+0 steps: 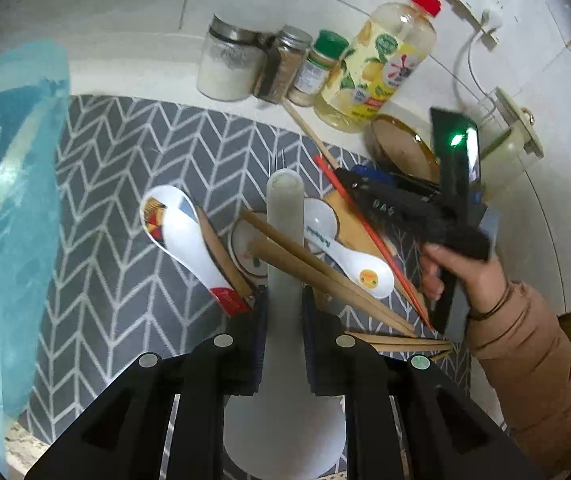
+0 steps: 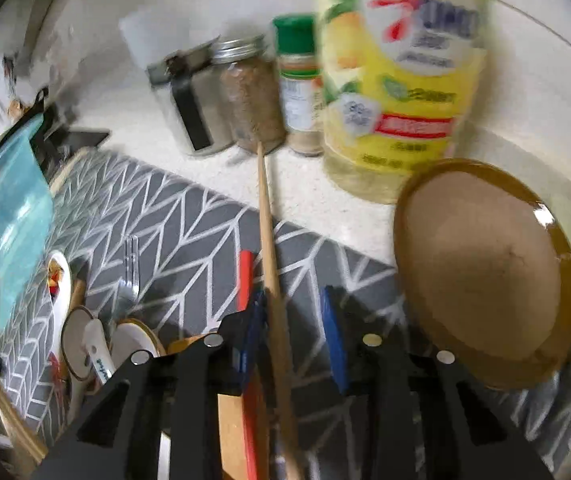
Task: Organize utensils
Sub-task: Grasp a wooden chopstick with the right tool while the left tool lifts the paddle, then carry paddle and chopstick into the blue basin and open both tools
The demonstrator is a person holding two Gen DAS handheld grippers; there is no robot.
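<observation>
My left gripper (image 1: 284, 300) is shut on the handle of a translucent white rice paddle (image 1: 284, 216), held above the grey chevron mat (image 1: 125, 200). Under it lie a painted white ceramic spoon (image 1: 177, 232), a white spoon with a duck face (image 1: 345, 256), wooden chopsticks (image 1: 325, 276), a red stick (image 1: 369, 236) and a small saucer (image 1: 245, 248). My right gripper (image 2: 291, 304) is open, its blue pads either side of a long wooden stick (image 2: 269, 240) that runs between them without being clamped. The right gripper also shows in the left wrist view (image 1: 401, 208), over the pile's right side.
A brown plate (image 2: 485, 268) lies right of the right gripper. A dish soap bottle (image 1: 377, 68), two spice jars (image 1: 285, 64) and a white-powder jar (image 1: 229, 64) stand along the tiled wall. A blue translucent container (image 1: 5, 200) fills the left. A clear plastic fork (image 2: 131, 268) lies on the mat.
</observation>
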